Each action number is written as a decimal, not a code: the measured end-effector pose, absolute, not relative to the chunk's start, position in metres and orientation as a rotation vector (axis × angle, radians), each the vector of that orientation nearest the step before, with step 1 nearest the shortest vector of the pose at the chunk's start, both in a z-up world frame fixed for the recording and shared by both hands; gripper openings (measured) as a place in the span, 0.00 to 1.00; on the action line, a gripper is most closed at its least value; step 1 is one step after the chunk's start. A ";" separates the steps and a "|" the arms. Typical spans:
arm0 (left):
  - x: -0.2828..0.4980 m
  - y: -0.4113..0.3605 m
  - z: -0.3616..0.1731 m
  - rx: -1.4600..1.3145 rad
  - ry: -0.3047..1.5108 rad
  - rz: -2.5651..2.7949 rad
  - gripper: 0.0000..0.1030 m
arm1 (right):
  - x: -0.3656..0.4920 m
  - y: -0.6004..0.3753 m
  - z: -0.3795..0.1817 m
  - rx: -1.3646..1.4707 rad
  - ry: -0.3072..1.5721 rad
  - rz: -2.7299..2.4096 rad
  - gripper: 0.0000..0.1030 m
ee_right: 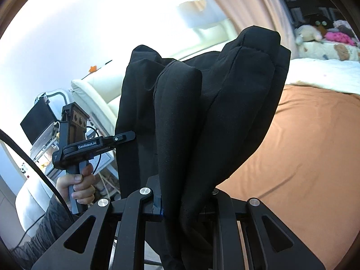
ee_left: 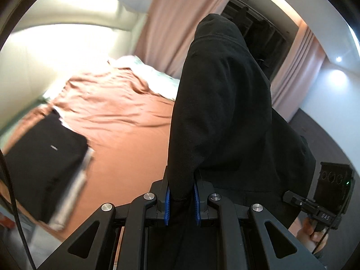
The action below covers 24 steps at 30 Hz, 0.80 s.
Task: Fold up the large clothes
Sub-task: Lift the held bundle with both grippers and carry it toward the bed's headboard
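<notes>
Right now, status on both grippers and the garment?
Left gripper shut on black garment. Right gripper shut on it too. Garment held above the bed. Folded stack at left.

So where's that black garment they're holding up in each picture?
Left wrist view: the black garment rises up the centre-right, pinched in the left gripper at the bottom.
Right wrist view: it fills the centre, bunched in folds in the right gripper's jaws.
Shared landmark: the orange-brown bedsheet behind it.

A black garment (ee_left: 225, 112), bunched in thick folds, is held aloft above an orange-brown bed, rising toward twelve o'clock.
</notes>
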<state>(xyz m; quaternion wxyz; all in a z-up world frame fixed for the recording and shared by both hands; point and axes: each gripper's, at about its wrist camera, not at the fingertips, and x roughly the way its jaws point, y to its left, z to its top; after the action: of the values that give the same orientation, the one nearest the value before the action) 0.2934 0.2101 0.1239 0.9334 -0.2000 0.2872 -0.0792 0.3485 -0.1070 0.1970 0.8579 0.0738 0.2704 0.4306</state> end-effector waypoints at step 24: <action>0.256 0.424 0.183 -0.302 0.621 0.293 0.15 | 0.445 0.040 0.132 0.241 0.702 1.206 0.14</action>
<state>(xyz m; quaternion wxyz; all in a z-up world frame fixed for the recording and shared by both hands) 0.2563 0.4239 0.1831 0.9304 -0.1477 0.3034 0.1432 0.4453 0.0405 0.1315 0.7596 0.1105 0.3224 0.5540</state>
